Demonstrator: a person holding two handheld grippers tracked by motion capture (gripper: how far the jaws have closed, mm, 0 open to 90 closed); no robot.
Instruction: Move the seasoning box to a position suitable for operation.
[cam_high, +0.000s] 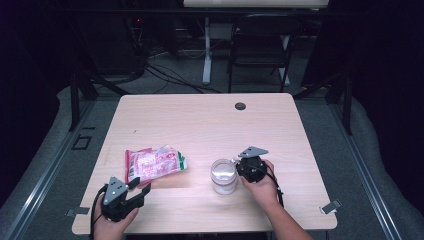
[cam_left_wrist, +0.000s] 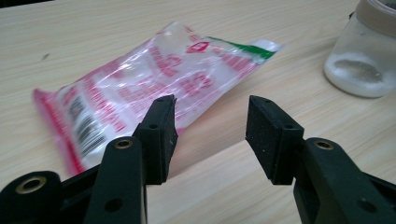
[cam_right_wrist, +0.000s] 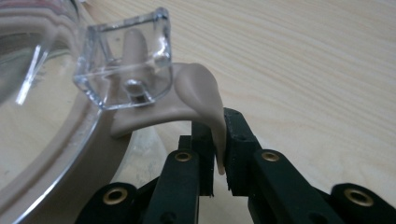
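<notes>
A pink and white plastic pouch (cam_high: 154, 165) with a green end lies flat on the wooden table (cam_high: 200, 120), left of centre. My left gripper (cam_high: 140, 186) hovers just in front of it, jaws open and empty; in the left gripper view the pouch (cam_left_wrist: 154, 88) lies beyond the open gripper (cam_left_wrist: 210, 135). To the right stands a glass jar (cam_high: 223, 176) with white powder at its bottom (cam_left_wrist: 369, 51). My right gripper (cam_high: 238, 166) is at its right side. In the right gripper view the gripper (cam_right_wrist: 218, 140) is shut on the beige tab (cam_right_wrist: 201, 88) of the jar's lid, beside a clear latch (cam_right_wrist: 123, 60).
A dark cable grommet (cam_high: 240, 106) sits near the table's far edge. Behind the table stand a black folding chair (cam_high: 260, 45) and a white desk leg (cam_high: 206, 50), with cables on the floor. Bare wood spreads across the table's far half.
</notes>
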